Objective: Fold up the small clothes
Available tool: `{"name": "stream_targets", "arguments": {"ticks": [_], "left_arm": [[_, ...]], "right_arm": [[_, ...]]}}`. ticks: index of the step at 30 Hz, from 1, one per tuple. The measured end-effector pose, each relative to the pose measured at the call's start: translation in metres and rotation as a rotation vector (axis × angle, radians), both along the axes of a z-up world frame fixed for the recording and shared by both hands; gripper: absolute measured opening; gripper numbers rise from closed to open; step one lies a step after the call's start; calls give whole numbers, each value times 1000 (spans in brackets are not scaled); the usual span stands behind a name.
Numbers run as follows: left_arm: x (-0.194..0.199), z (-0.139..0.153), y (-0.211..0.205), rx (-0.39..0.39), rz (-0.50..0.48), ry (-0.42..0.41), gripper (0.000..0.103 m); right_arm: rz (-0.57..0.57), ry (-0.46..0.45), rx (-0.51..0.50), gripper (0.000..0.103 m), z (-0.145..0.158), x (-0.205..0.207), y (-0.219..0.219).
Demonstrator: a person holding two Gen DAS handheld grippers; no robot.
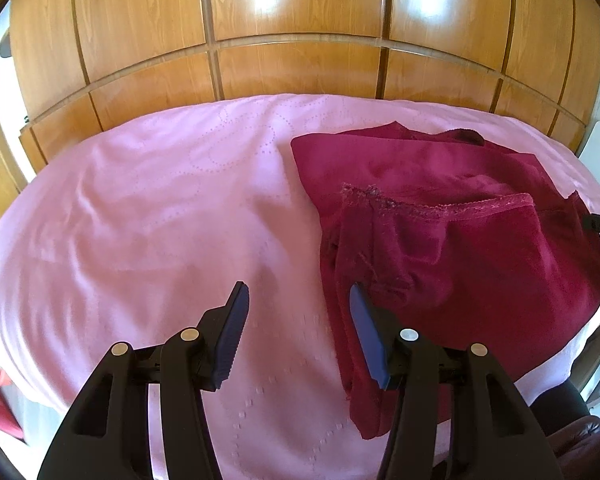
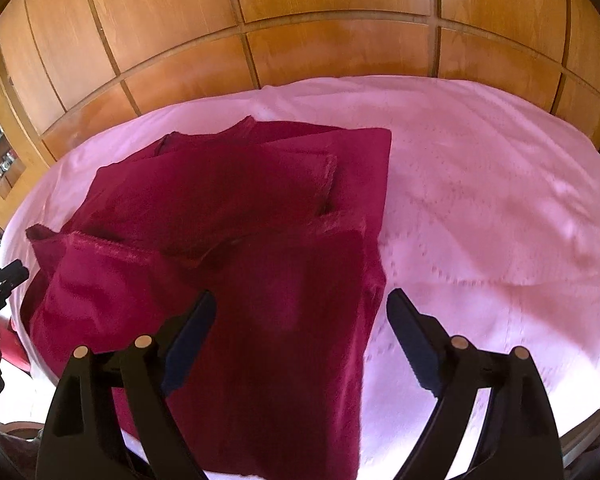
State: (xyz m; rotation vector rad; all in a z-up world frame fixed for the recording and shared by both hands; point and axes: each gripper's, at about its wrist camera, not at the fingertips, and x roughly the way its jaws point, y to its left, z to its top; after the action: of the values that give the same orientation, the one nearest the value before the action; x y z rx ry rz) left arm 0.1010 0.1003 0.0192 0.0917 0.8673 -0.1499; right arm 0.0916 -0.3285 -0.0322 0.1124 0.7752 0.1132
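A: What fills the back of both views?

B: A wooden panelled wardrobe point(image 1: 300, 40), and below it a pink bedspread point(image 1: 140, 220) with a dotted pattern.

A: And the clothes?

B: A dark red garment point(image 1: 440, 208) lies on the bedspread, partly folded, with a lace-trimmed edge point(image 1: 440, 208) across its middle. In the left wrist view it sits to the right; in the right wrist view point(image 2: 228, 220) it lies left of centre, reaching down between the tongs.

A: The tongs?

B: The left gripper point(image 1: 296, 308) is spread wide, holding nothing, one finger over the garment's near edge. The right gripper point(image 2: 300, 312) is also wide open and empty above the cloth.
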Motion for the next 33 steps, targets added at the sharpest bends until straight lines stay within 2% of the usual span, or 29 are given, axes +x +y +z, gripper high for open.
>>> {"name": "stream_targets", "arguments": {"ticks": [9, 16, 17, 20, 22, 23, 24, 25, 27, 30, 33], "left_arm": [[11, -8, -2, -40, -14, -10, 52], [28, -17, -2, -189, -49, 27, 52], [30, -18, -2, -204, -49, 30, 48], [34, -21, -3, -255, -65, 44, 28], [34, -20, -4, -267, -66, 36, 18], [34, -19, -5, -270, -74, 32, 10], [33, -18, -6, -271, -80, 28, 5], [31, -17, -7, -273, -87, 21, 0], [27, -12, -7, -285, -98, 6, 0], [17, 1, -4, -317, -115, -26, 0], [7, 19, 2, -366, -127, -67, 0]], "right_arm": [[-15, 3, 11, 81, -3, 8, -13], [-36, 6, 50, 80, -4, 16, -27], [-38, 5, 54, 78, -4, 16, -28], [-40, 1, 63, 68, -4, 19, -30], [-32, 6, 57, 54, -5, 22, -29], [-26, 9, 48, 38, -7, 23, -27], [-20, 13, 22, 28, -7, 23, -23], [-17, 10, -6, 23, -7, 22, -20], [-5, 5, -42, 8, -6, 18, -18], [13, -18, -63, 6, 4, 4, -15], [33, -83, -59, 6, 26, -14, -13]]}}
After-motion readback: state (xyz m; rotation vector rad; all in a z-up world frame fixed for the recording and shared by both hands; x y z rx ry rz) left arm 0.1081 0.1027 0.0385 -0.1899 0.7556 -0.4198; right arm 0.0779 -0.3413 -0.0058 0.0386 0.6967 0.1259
